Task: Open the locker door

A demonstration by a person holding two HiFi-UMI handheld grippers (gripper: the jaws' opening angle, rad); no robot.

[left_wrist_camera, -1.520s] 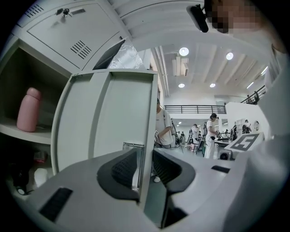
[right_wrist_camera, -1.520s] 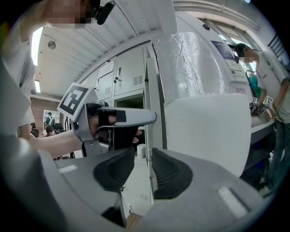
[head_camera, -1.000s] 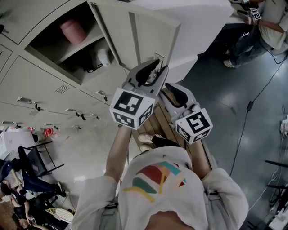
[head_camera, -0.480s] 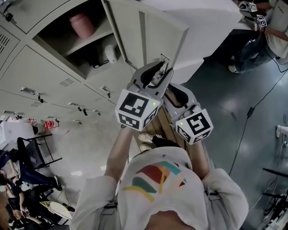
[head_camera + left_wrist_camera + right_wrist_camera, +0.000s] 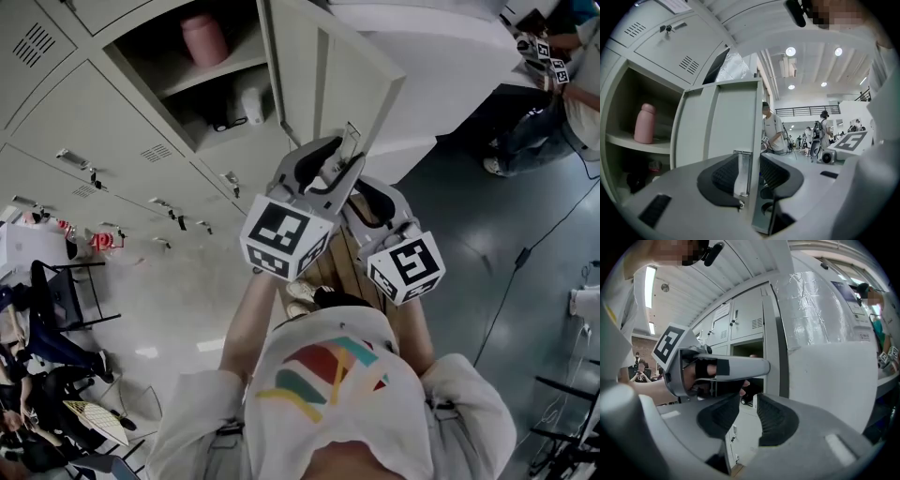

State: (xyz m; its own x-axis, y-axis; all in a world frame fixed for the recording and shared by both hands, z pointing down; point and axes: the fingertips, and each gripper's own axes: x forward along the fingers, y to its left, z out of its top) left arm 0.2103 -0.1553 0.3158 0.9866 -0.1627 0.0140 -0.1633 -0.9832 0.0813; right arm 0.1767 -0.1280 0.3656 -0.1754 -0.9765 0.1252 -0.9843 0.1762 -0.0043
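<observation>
A wall of grey lockers (image 5: 103,122) stands over a glossy grey floor (image 5: 469,216); one compartment is already open.

The left gripper (image 5: 750,174) has fingers (image 5: 723,176) that have just been opening. They stand apart, with the metal latch tab (image 5: 742,171) and the free edge of the locker door (image 5: 717,122) between them. The tab sits close to the pad at 9 o'clock and the door edge close to the pad at 3 o'clock, and no firm squeeze shows. In the head view this gripper reaches toward 12 o'clock, where the door hangs swung out from the row.

At 4 o'clock of it, just beside, the right gripper (image 5: 747,416) has its fingers (image 5: 773,418) parted with nothing between them. They point toward the lockers, and the left gripper's body crosses at 10 o'clock in the right gripper view.

Behind the door, at 11 o'clock in the head view, the open compartment holds a pink bottle (image 5: 203,37) upright on its shelf (image 5: 211,70), with dark small things below that are too dim to name. Another person (image 5: 572,84) is at 2 o'clock in the head view, well apart.
</observation>
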